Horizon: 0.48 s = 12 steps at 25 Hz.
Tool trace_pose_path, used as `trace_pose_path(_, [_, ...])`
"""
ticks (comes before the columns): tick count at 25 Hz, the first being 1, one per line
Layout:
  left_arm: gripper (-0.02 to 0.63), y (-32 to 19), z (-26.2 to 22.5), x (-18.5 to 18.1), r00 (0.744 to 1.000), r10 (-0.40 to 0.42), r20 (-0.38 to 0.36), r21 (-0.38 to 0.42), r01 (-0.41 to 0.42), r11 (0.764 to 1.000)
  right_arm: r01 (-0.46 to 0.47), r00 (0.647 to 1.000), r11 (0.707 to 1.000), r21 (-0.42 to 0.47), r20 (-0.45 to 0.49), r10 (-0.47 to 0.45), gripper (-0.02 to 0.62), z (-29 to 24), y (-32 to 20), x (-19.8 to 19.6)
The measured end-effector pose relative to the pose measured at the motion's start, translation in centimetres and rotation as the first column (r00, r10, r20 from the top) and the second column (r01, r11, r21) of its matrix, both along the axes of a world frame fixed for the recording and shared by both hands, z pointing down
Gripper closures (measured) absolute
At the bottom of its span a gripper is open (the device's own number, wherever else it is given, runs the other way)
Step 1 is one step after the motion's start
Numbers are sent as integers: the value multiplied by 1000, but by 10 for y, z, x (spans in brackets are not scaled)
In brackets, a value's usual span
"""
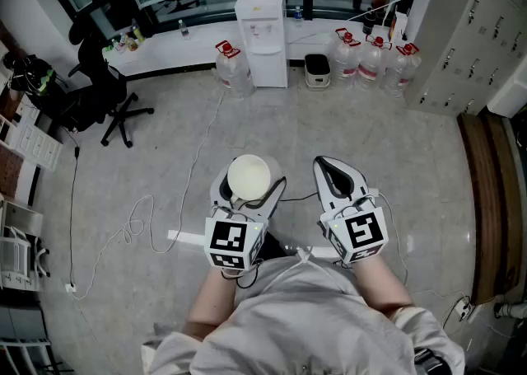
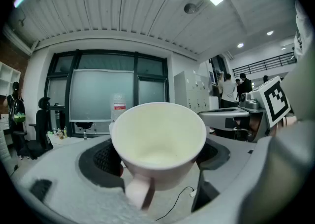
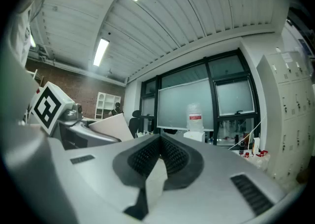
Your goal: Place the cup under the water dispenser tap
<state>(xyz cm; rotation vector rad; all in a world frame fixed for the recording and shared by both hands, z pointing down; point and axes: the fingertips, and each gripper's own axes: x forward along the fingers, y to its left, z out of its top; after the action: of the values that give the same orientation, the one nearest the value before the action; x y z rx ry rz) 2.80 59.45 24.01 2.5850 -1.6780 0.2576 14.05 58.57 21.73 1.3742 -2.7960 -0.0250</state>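
Holding noted: the left claw (image 1: 249, 194) has its jaws spread wide and clamped across the body of the white, smooth-walled ceramic-looking cup (image 1: 249, 174), one dark ribbed pad on each side of the wall, below the rim. The cup is upright, mouth up and empty as seen in the left gripper view (image 2: 157, 139). It is carried in the air above the grey tiled floor (image 1: 165, 151). Its handle (image 2: 140, 192) points back toward the claw body and is untouched.

Right claw (image 1: 331, 169): jaws together, nothing between them.

The tall white water dispenser with an upturned bottle on top (image 1: 265, 35) stands at the far wall, well apart from the cup. Its taps are too small to read.

Handling judgement:
- Stiff wall, will not give under the pads.
- Light while empty.
- The surface looks glossy, so probably slippery; the wall tapers toward the base, so the cup could slide in the grip.
- Brittle if dropped on tile.
- The hold across the body suits it; the handle seems a poorer hold.
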Motion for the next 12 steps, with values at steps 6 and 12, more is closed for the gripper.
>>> trace_pose_path(6, [170, -1, 5, 1, 1000, 5, -1, -8, -5, 1000, -1, 1000, 1000, -14, -4, 1, 568, 8, 0, 0])
trace_pose_path(12, [170, -4, 6, 2, 1000, -1, -18, -10, 1, 1000, -12, 1000, 999, -33, 12, 12, 568, 11, -5, 3])
